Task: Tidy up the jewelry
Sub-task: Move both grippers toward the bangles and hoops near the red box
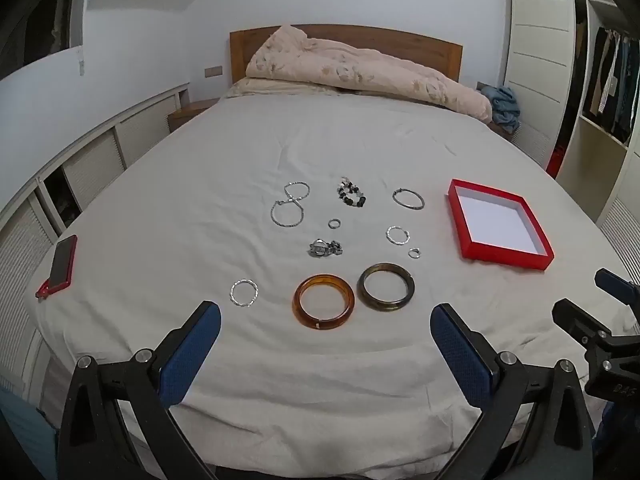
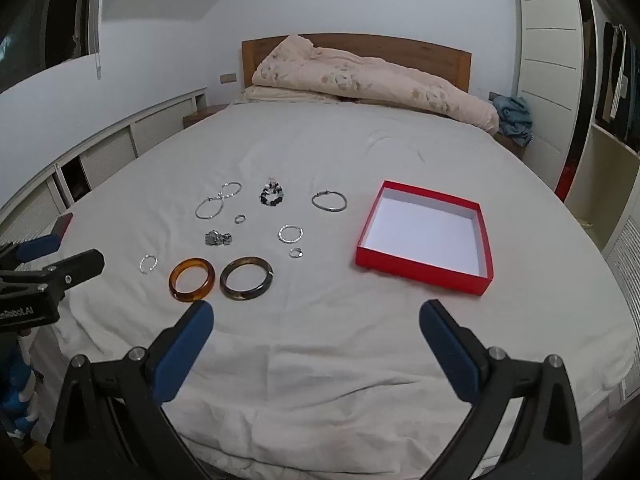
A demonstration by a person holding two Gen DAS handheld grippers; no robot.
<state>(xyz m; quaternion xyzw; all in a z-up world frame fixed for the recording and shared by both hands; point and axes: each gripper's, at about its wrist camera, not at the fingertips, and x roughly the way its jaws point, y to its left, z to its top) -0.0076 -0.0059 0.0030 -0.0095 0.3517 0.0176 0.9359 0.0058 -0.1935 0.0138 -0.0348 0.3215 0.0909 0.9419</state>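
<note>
Several pieces of jewelry lie on the white bed sheet. An amber bangle (image 1: 324, 301) (image 2: 191, 279) and a dark olive bangle (image 1: 385, 287) (image 2: 246, 278) lie nearest. Behind them are silver rings, a silver hoop (image 1: 244, 292), a chain necklace (image 1: 291, 204), a beaded bracelet (image 1: 351, 195) and a thin silver bangle (image 1: 408, 199). A red box (image 1: 500, 225) (image 2: 426, 237) with a white inside stands open and empty at the right. My left gripper (image 1: 325, 320) is open, just short of the amber bangle. My right gripper (image 2: 316, 316) is open, in front of the box.
A phone in a red case (image 1: 60, 266) lies at the bed's left edge. A rolled beige duvet (image 1: 360, 72) lies at the wooden headboard. White cabinets run along the left wall, a wardrobe with clothes stands at the right.
</note>
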